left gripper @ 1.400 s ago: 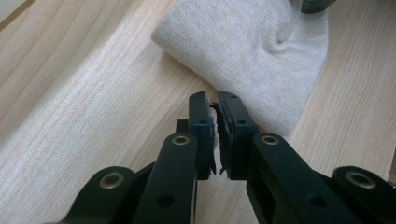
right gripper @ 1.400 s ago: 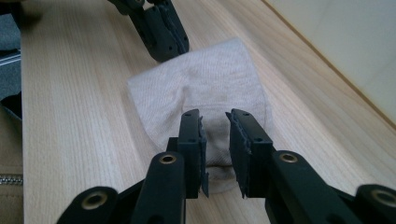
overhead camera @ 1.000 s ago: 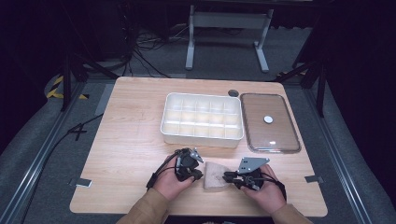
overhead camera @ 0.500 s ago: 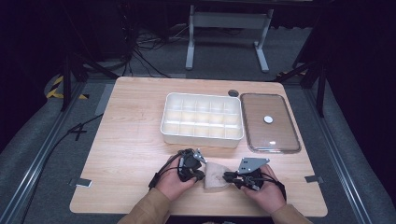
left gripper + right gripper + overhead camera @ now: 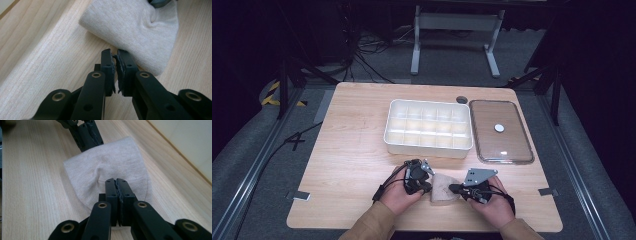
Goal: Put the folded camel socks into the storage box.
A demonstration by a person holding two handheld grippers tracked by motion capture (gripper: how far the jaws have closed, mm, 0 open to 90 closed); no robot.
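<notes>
Two forearms in tan sleeves enter from six o'clock. The left gripper (image 5: 424, 186) points toward three o'clock, its fingers (image 5: 108, 67) nearly together. The right gripper (image 5: 453, 188) points toward nine o'clock; its fingers (image 5: 111, 192) have just been closing and now meet on cloth.

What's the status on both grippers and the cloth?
Right gripper has just closed, pinching a pucker of the beige cloth. Left gripper nearly shut at the cloth's opposite edge, grip unclear. Cloth flat on the table; nothing in the way.
</notes>
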